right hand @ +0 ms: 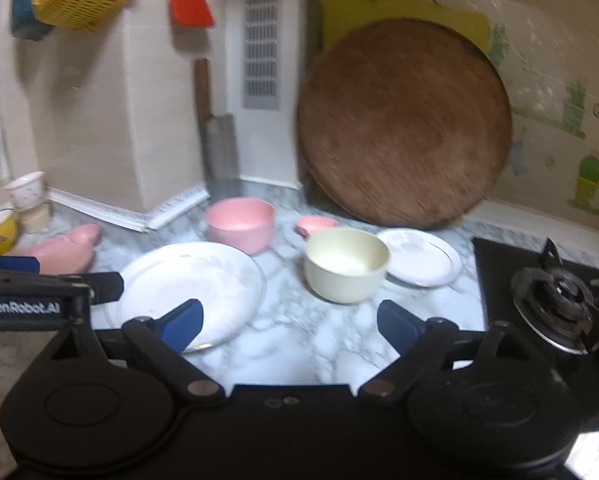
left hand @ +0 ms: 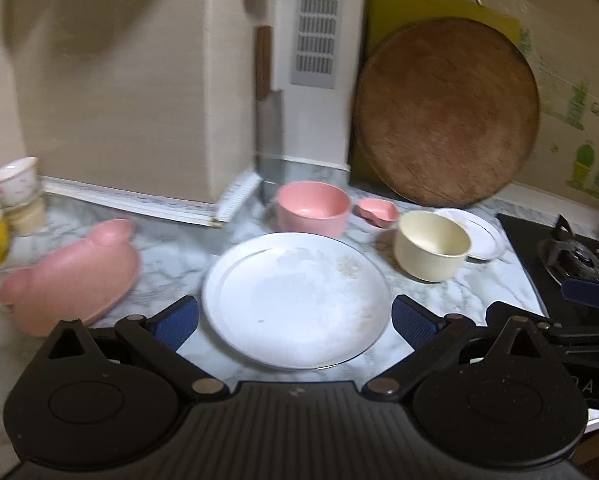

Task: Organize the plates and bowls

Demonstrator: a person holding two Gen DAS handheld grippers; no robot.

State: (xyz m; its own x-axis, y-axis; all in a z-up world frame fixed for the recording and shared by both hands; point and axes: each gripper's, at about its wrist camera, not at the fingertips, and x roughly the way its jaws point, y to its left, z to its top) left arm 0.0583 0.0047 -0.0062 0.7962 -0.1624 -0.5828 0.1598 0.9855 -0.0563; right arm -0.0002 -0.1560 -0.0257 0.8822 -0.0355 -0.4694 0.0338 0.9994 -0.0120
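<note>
Left wrist view: my left gripper (left hand: 295, 322) is spread wide around the near rim of the large white plate (left hand: 295, 296), nothing pinched — flat china could slide away.

Right wrist view: my right gripper (right hand: 289, 326) gapes empty before the cream bowl (right hand: 345, 264), which overlaps the small plate (right hand: 423, 260) — a nudge could tip it.

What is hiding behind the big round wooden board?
A yellow cutting board stands behind the round wooden board, against the wall. Only its top edge and corners show; the rest is covered.
</note>
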